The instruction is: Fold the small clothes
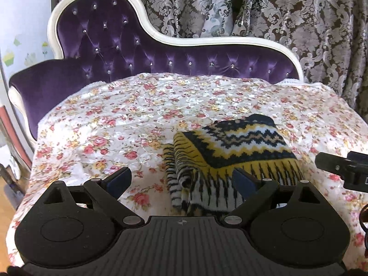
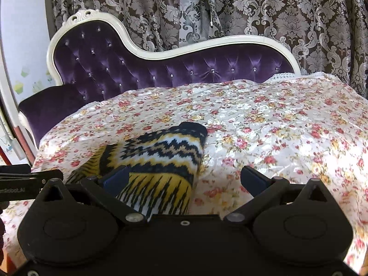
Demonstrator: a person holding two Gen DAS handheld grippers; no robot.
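Knit garment [image 1: 232, 147], folded into a thick bundle, navy/yellow/white/tan zigzag bands on top, yellow-black-white spiky stripes along lower layers. Lies on the floral cloth [image 1: 110, 124], right of centre in left wrist view; left of centre in right wrist view [image 2: 161, 156]. Top layer flat, a striped flap hangs loose at the bundle's left edge in left wrist view. Folded edge rounded on the right side in right wrist view.

Left tongs [image 1: 181, 181] wide open, holding nothing; the right pad overlaps the garment's near edge in the frame, contact unclear. Right tongs [image 2: 184, 179] also wide open, empty; the left pad sits over the striped part, contact unclear. Right tongs' tip also pokes in at right edge of left wrist view [image 1: 340, 164].

Cloth covers the surface, white with red and yellow roses, shiny, lightly wrinkled. Purple tufted sofa [image 1: 138, 53] with white frame behind, upper half of frame. Brown damask curtain [image 1: 299, 11] at top.
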